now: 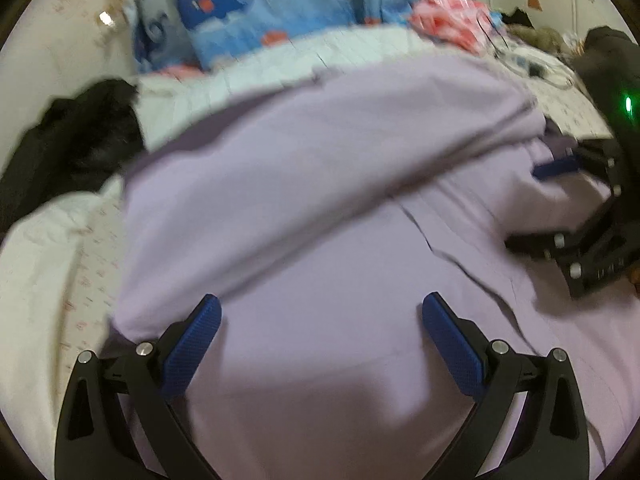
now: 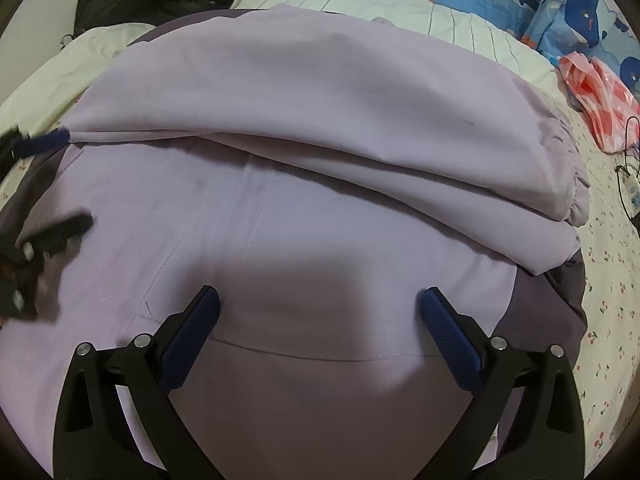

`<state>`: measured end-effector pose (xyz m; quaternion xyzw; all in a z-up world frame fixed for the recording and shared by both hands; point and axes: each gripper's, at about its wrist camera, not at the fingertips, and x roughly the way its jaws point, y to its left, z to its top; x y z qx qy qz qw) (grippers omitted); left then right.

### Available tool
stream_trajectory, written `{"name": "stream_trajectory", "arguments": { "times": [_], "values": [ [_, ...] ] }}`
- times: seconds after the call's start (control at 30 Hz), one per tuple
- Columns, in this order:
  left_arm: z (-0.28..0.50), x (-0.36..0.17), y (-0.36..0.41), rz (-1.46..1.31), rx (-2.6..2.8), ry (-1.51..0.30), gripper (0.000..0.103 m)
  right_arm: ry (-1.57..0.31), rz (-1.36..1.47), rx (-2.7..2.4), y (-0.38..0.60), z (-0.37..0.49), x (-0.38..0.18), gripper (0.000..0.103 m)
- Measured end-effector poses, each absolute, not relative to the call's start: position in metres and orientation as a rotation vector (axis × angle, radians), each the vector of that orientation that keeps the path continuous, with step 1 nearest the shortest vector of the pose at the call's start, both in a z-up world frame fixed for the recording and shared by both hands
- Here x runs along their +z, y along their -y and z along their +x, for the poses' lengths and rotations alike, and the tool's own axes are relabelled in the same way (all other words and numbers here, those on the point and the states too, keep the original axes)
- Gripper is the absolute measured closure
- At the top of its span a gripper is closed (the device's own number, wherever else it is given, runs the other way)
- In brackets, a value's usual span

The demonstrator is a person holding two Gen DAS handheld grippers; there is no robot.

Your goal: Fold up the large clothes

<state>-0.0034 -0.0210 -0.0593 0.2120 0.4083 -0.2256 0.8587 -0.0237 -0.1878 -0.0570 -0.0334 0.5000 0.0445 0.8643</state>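
1. The step in hand looks like a pause between folds: the lilac garment (image 2: 304,128) lies spread on the bed (image 2: 608,248), with one portion already laid over as a thick band across its far half.
2. The left hand-held gripper (image 1: 320,320) hovers just above the near part of the cloth, its jaws wide apart and empty.
3. The right hand-held gripper (image 2: 318,312) does likewise, jaws spread, nothing between its blue pads (image 2: 448,340).
4. Each gripper appears at the edge of the other's view, so they sit side by side over the same garment.
5. The next move probably calls for both to drop to the near hem, pinch it, and carry it forward over the folded band.
6. The fabric is smooth, pale lilac, with stitched seams (image 2: 256,216) ahead of the right gripper and a gathered cuff (image 2: 572,184) far to its right; darker purple lining shows at the edges.
7. The left view is blurred, so fine detail there is unclear.
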Motion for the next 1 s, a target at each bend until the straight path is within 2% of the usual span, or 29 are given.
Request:
{"name": "stream_trajectory", "arguments": {
  "times": [0.1,0.3,0.4,0.5,0.67,0.8,1.0],
  "values": [
    [0.004,-0.059,-0.004,0.279,-0.517,-0.999,0.006,-1.045,-0.043,0.092,0.191,-0.027,-0.057,0.006],
    [-0.032,-0.019,-0.108,-0.065,-0.505,-1.142,0.006,-1.29,-0.057,0.186,0.213,-0.054,-0.045,0.006],
    [-0.07,-0.012,-0.163,-0.19,-0.459,-1.198,0.006,-1.301,-0.095,0.158,0.244,-0.096,-0.023,0.006],
    [-0.108,-0.016,-0.197,-0.321,-0.477,-1.262,0.006,-1.268,0.059,0.164,0.291,-0.142,-0.005,0.006],
    [-0.154,-0.048,-0.198,-0.451,-0.505,-1.342,0.006,-1.251,0.459,0.173,0.369,-0.224,-0.015,0.006],
    [-0.183,-0.07,-0.188,-0.54,-0.565,-1.417,0.006,-1.257,0.653,0.305,0.377,-0.273,-0.04,0.006],
    [-0.209,-0.075,-0.166,-0.535,-0.619,-1.442,0.006,-1.232,0.849,0.518,0.353,-0.297,-0.06,0.006]
  ]
}}
